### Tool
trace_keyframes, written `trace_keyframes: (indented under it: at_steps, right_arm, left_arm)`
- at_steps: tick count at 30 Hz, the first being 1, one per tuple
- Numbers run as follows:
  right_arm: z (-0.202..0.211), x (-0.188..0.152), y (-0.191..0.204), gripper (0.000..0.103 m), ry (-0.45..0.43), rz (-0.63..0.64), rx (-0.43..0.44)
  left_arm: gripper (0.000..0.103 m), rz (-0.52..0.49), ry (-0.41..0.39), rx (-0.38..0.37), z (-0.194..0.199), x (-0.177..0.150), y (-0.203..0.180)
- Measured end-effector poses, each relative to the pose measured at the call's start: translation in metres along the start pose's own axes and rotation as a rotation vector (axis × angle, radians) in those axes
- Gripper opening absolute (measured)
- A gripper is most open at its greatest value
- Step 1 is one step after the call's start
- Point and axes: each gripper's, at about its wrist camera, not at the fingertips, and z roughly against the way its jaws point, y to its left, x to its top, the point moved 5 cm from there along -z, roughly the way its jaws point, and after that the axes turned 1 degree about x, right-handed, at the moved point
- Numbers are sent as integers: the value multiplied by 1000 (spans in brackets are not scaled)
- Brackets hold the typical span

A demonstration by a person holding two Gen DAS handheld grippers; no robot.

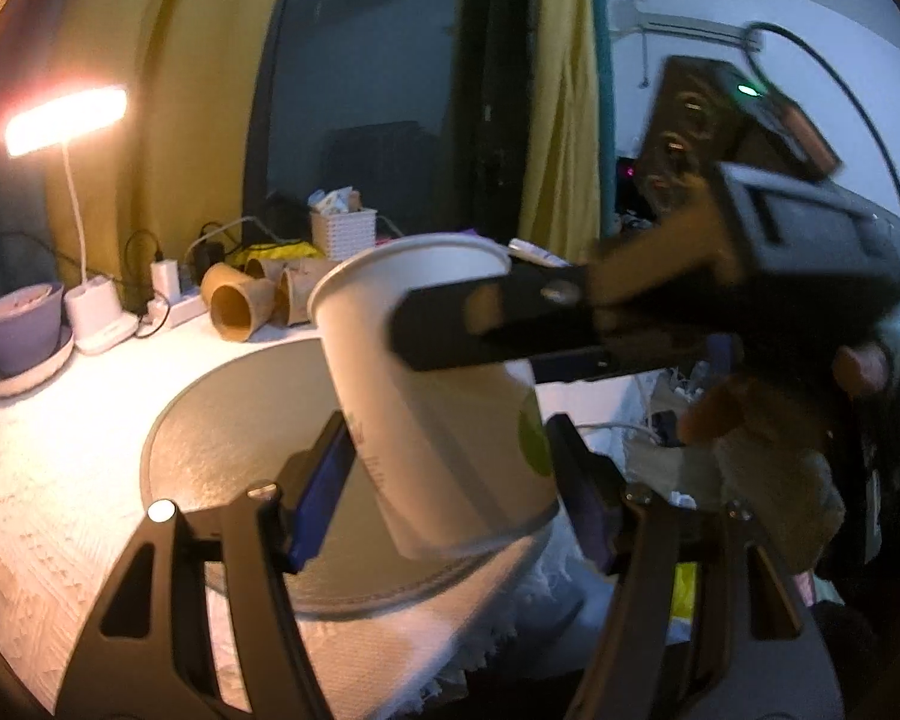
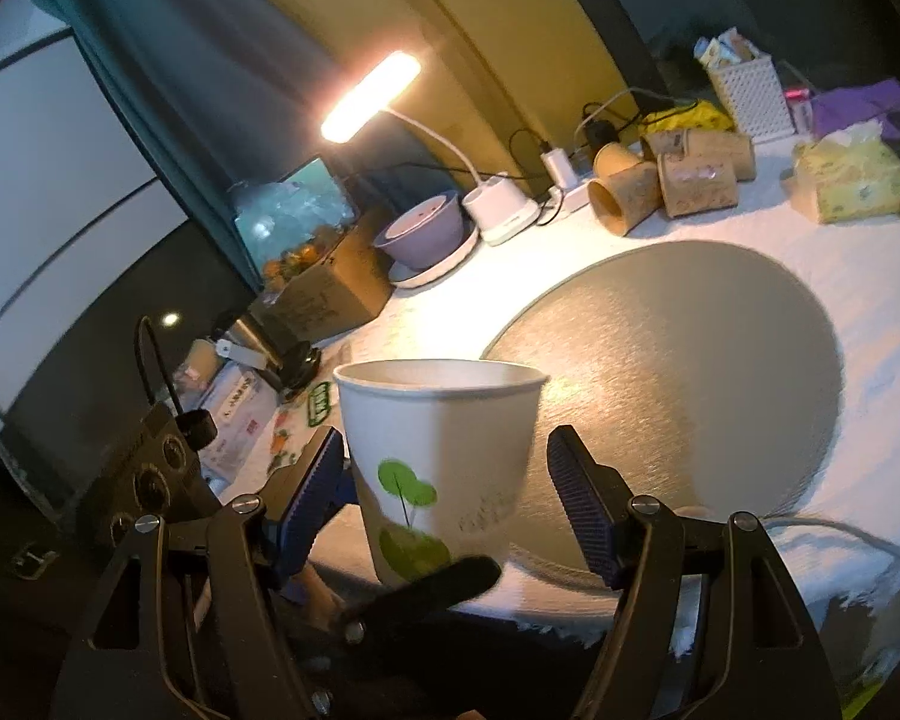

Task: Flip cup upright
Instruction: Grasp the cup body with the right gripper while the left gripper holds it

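Left gripper point(image 1: 444, 480) pinches the paper cup point(image 1: 432, 372), right gripper point(image 2: 447, 510) spread — thin walls crush, so you'd grip low, gently.

White paper cup point(image 2: 438, 468), green leaf print, mouth up, slightly tilted, held above round grey mat point(image 2: 690, 372).

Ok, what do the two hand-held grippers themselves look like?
Both the left hand-held gripper and right hand-held gripper are black angular frames with silver screws and ribbed dark-blue finger pads. The right one carries a black box with a green light and a trailing black cable.
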Motion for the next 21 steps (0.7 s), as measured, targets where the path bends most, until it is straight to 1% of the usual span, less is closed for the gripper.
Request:
trace_keyframes:
  at_steps: [4,8,10,12,17,19,21]
  right_arm:
    - [-2,0,-2,73,8,-14,7]
    - [-2,1,0,73,8,0,21]
    - [-4,1,0,70,14,16,17]
    - [-8,3,1,69,21,32,5]
    - [-15,8,5,68,19,75,-10]
    - [-18,13,3,68,10,85,-27]
    - [-23,19,-2,68,-2,102,-75]
  left_arm:
    - [66,-34,-8,-17,2,-2,-8]
    - [66,-22,-3,-19,1,-5,-6]
    - [66,-8,12,-15,-1,-6,-2]
    - [66,14,30,-29,-5,-8,2]
    - [67,30,71,-8,-10,-16,8]
    - [75,50,85,-3,-12,-20,14]
    - [76,75,95,2,-12,-25,21]
